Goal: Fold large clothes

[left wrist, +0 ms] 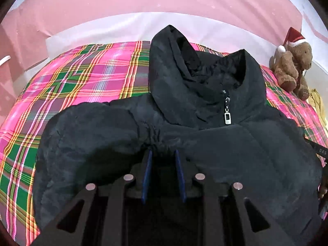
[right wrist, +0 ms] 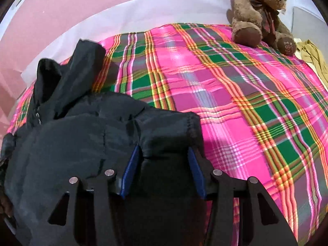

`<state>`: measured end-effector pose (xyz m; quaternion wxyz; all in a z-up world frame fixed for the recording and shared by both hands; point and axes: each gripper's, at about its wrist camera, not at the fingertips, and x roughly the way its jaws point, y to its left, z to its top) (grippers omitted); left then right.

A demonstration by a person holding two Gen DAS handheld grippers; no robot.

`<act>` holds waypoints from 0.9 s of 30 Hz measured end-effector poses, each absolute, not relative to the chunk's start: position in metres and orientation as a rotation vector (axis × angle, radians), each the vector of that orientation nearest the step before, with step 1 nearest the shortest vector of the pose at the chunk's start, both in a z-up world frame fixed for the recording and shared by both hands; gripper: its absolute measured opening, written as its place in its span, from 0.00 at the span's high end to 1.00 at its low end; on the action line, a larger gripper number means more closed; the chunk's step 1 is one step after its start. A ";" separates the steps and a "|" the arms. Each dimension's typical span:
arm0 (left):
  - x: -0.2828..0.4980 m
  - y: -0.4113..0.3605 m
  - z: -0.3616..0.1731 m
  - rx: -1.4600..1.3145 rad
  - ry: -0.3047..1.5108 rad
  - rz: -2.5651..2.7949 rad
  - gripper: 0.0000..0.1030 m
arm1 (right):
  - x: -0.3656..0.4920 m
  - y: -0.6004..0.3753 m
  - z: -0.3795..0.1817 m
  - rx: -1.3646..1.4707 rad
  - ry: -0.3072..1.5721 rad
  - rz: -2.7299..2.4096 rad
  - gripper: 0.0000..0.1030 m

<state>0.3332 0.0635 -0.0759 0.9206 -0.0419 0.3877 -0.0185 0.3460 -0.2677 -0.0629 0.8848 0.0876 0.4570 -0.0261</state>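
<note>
A black padded hooded jacket (left wrist: 205, 143) lies on a pink and green plaid bedspread (left wrist: 82, 78), hood toward the far side, zip closed with a silver pull (left wrist: 227, 117). My left gripper (left wrist: 163, 153) is shut on a bunched fold of the jacket below the collar. The jacket also shows in the right wrist view (right wrist: 82, 139). My right gripper (right wrist: 164, 153) grips the jacket's thick right edge or sleeve between its blue pads (right wrist: 131, 168); the jaws stand fairly wide around the padding.
A brown plush bear with a Santa hat (left wrist: 293, 65) sits at the far right corner of the bed; it also shows in the right wrist view (right wrist: 260, 14). A yellowish cloth (right wrist: 313, 55) lies beside it. A pink wall stands behind.
</note>
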 end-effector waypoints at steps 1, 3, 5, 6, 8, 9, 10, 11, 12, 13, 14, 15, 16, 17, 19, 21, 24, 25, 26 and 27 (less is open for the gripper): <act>0.329 0.066 -0.070 -0.097 0.804 -0.027 0.75 | 0.340 -0.269 -0.053 0.192 0.940 -0.068 0.52; 0.319 0.071 -0.056 -0.128 0.810 -0.020 0.75 | 0.326 -0.268 -0.029 0.211 0.893 -0.067 0.52; 0.300 0.074 -0.038 -0.143 0.792 -0.039 0.75 | 0.303 -0.260 -0.005 0.210 0.848 -0.039 0.52; 0.291 0.075 -0.030 -0.139 0.779 -0.043 0.75 | 0.294 -0.256 0.006 0.204 0.828 -0.030 0.52; 0.269 0.077 -0.013 -0.141 0.754 -0.056 0.75 | 0.271 -0.246 0.030 0.214 0.783 -0.008 0.52; 0.255 0.077 -0.003 -0.149 0.741 -0.069 0.75 | 0.265 -0.242 0.038 0.221 0.771 0.003 0.52; 0.245 0.078 0.004 -0.154 0.730 -0.078 0.75 | 0.253 -0.236 0.051 0.230 0.746 0.016 0.52; 0.231 0.078 0.012 -0.156 0.715 -0.082 0.75 | 0.244 -0.231 0.060 0.231 0.730 0.022 0.52; 0.216 0.078 0.020 -0.156 0.700 -0.086 0.75 | 0.231 -0.223 0.072 0.227 0.708 0.031 0.52; 0.205 0.077 0.025 -0.154 0.691 -0.090 0.75 | 0.221 -0.216 0.081 0.223 0.691 0.037 0.52; 0.190 0.077 0.032 -0.157 0.676 -0.097 0.75 | 0.212 -0.211 0.089 0.220 0.676 0.045 0.52; 0.180 0.077 0.038 -0.160 0.666 -0.101 0.75 | 0.201 -0.206 0.097 0.217 0.659 0.055 0.52; 0.166 0.077 0.044 -0.158 0.661 -0.105 0.75 | 0.188 -0.200 0.106 0.214 0.642 0.061 0.52; 0.156 0.076 0.049 -0.154 0.657 -0.107 0.75 | 0.179 -0.197 0.113 0.214 0.631 0.066 0.52; 0.134 0.075 0.059 -0.151 0.641 -0.109 0.75 | 0.157 -0.188 0.128 0.214 0.607 0.078 0.52; 0.115 0.076 0.070 -0.156 0.619 -0.120 0.75 | 0.140 -0.180 0.141 0.213 0.589 0.075 0.52; 0.091 0.079 0.083 -0.159 0.590 -0.129 0.75 | 0.119 -0.169 0.157 0.224 0.564 0.099 0.52; 0.085 0.080 0.087 -0.154 0.581 -0.125 0.75 | 0.115 -0.166 0.162 0.235 0.558 0.116 0.52; 0.080 0.079 0.090 -0.144 0.575 -0.116 0.75 | 0.112 -0.161 0.166 0.239 0.554 0.134 0.52; 0.077 0.080 0.093 -0.130 0.570 -0.101 0.72 | 0.111 -0.159 0.168 0.239 0.553 0.150 0.52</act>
